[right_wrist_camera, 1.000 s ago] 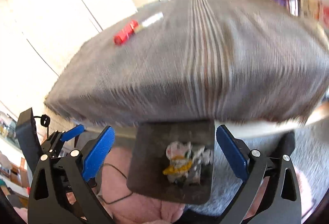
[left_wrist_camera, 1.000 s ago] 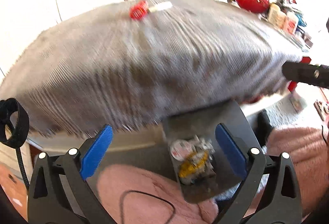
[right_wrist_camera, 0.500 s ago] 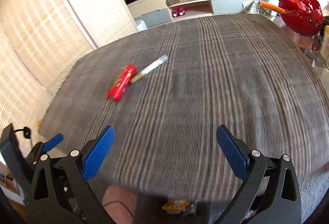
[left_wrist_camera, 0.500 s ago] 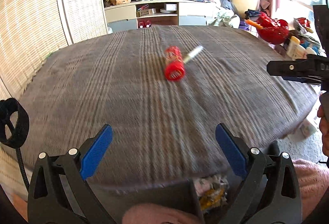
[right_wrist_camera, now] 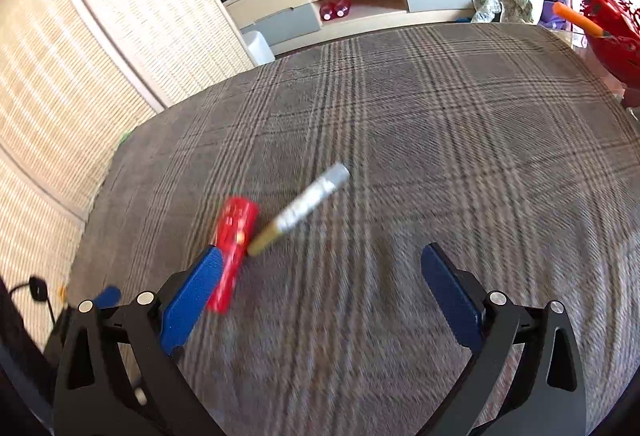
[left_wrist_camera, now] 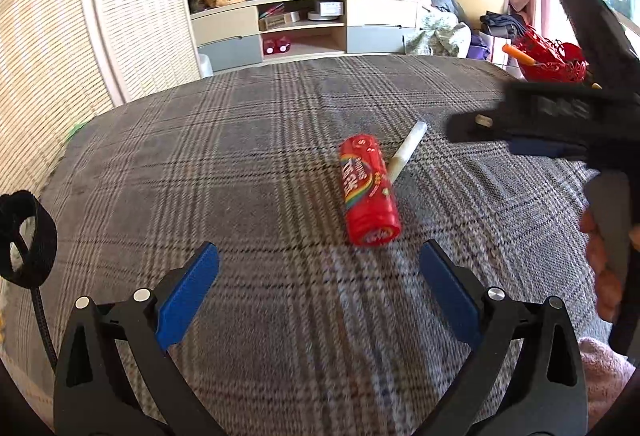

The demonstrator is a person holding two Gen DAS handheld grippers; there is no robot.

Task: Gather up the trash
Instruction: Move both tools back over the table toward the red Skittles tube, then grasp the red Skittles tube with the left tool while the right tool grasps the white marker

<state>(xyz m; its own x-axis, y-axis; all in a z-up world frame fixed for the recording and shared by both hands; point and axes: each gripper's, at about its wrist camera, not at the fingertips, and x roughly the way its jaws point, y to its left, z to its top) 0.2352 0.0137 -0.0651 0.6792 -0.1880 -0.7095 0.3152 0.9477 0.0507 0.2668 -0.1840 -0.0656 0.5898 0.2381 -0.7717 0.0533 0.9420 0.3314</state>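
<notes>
- The red candy tube (left_wrist_camera: 367, 191) is seen lying just ahead of the left gripper (left_wrist_camera: 318, 276), right of centre, long axis pointing away.
- A white stick (left_wrist_camera: 407, 151) is touching it.
- Both the left gripper and the right gripper (right_wrist_camera: 320, 278) are spread, empty; the left is judged nearer.

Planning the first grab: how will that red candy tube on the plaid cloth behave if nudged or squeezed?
The red candy tube lies on its side and is round, so a nudge would probably roll it, though the soft plaid cloth may slow it. It looks rigid and glossy, so possibly slippery.

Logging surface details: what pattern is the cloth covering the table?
Grey-brown plaid with dark and pale lines on the cloth, sharpest in the left wrist view.
</notes>
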